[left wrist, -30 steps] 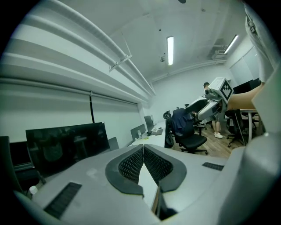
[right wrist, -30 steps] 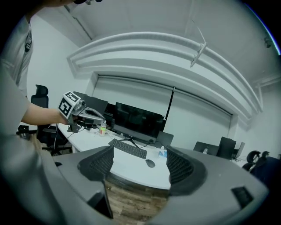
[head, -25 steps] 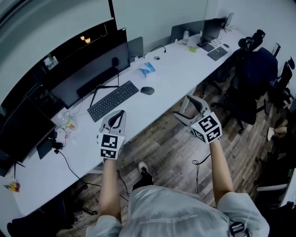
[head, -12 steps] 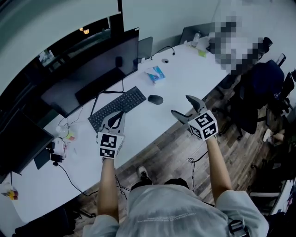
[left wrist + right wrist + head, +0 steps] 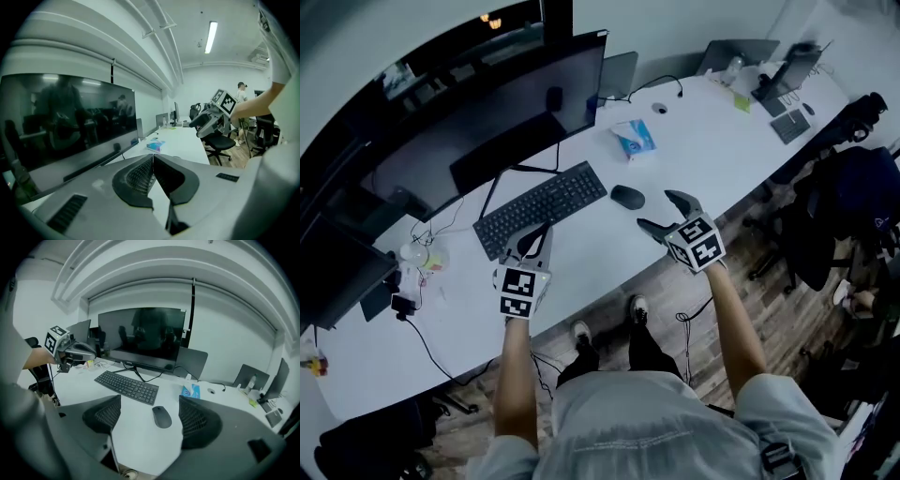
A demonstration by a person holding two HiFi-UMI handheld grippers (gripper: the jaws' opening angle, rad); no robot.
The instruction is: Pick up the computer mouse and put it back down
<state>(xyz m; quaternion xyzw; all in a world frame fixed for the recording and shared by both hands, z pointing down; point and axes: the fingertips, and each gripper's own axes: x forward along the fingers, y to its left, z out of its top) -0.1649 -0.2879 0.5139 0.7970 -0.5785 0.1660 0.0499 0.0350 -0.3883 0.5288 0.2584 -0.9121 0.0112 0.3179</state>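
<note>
A dark grey computer mouse (image 5: 627, 196) (image 5: 161, 417) lies on the long white desk (image 5: 694, 150), just right of the black keyboard (image 5: 540, 208) (image 5: 126, 386). My right gripper (image 5: 660, 212) (image 5: 150, 417) hovers above the desk a little right of the mouse, jaws wide open and empty, with the mouse lying ahead between them in the right gripper view. My left gripper (image 5: 536, 235) (image 5: 152, 173) hangs over the desk's front, near the keyboard's lower left end, its jaws shut together on nothing.
A large dark monitor (image 5: 497, 112) stands behind the keyboard. A blue tissue pack (image 5: 634, 139) (image 5: 191, 391) lies behind the mouse. Cables and small items sit at the desk's left end (image 5: 417, 258). Office chairs (image 5: 844, 202) stand to the right on the wood floor.
Both grippers have come forward over the desk towards the keyboard and mouse. The right gripper stays open and now sits close to the mouse; the left stays shut.
</note>
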